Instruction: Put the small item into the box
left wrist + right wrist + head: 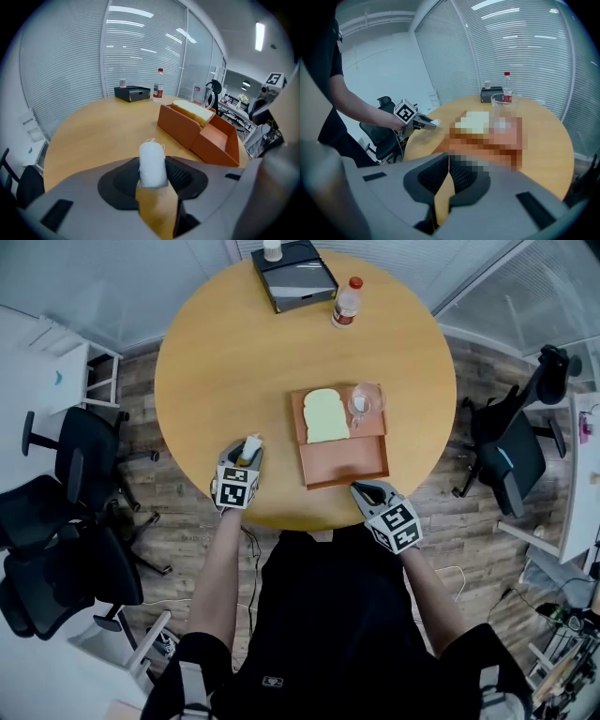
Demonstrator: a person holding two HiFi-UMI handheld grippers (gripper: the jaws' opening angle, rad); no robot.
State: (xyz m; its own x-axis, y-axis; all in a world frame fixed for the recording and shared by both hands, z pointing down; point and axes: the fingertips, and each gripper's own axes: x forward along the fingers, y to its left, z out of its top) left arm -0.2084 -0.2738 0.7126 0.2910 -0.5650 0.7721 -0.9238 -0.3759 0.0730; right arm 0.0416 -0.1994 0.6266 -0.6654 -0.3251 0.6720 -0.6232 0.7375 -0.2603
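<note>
A round wooden table (pixel 206 381) filled the upper middle of the head view. On it sat an orange box (pixel 342 465) right of centre, a black box (pixel 300 279) at the top edge, and a red-capped bottle (pixel 347 303) just beside it.

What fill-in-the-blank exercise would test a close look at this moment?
1. The left claw grips a small white cylindrical item; the right claw holds ____.
2. In the head view, the clear glass cup stands to the ____ of the slice of bread lying in the orange rectangular box.
3. The clear plastic bottle on the round wooden table has a ____ cap.
Missing words: nothing; right; red.
</note>
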